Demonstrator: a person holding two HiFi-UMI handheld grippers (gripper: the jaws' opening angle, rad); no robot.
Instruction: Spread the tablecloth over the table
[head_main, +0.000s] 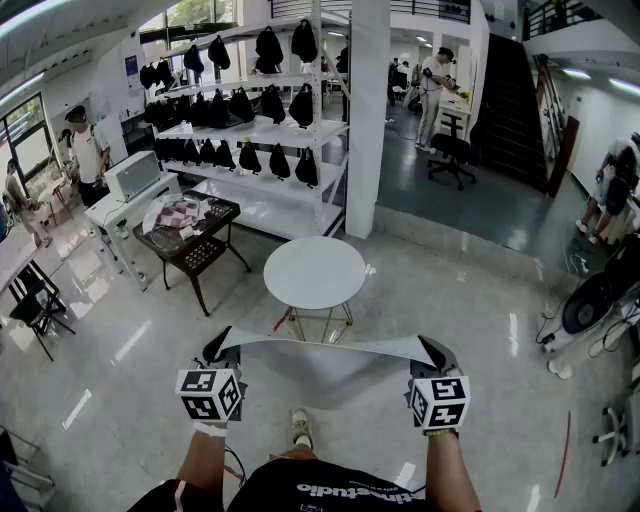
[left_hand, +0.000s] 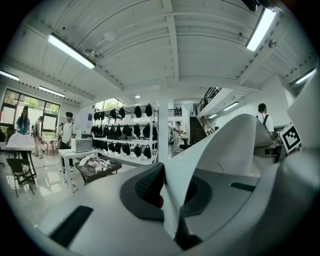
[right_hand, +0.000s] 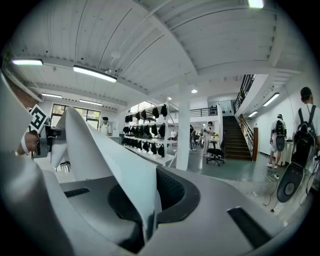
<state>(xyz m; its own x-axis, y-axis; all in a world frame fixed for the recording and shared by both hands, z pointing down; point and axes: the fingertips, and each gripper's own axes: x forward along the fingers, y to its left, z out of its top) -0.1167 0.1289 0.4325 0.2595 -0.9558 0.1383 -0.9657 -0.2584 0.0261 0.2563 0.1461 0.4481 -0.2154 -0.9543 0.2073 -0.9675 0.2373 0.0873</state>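
Cloth (head_main: 330, 345) hangs taut in the air, its corners clamped in left gripper (head_main: 216, 351) and right gripper (head_main: 434, 352), short of the bare counter (head_main: 315, 272) at 12 o'clock, so spreading remains undone.

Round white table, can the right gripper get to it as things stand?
Probably yes: the right gripper, jaws shut on the tablecloth, is held just short of the round table, with only open floor between.

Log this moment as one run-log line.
phase: pre-spread | left gripper: shut on tablecloth | right gripper: shut on tablecloth | tablecloth: stretched between grippers | round table: bare, ahead
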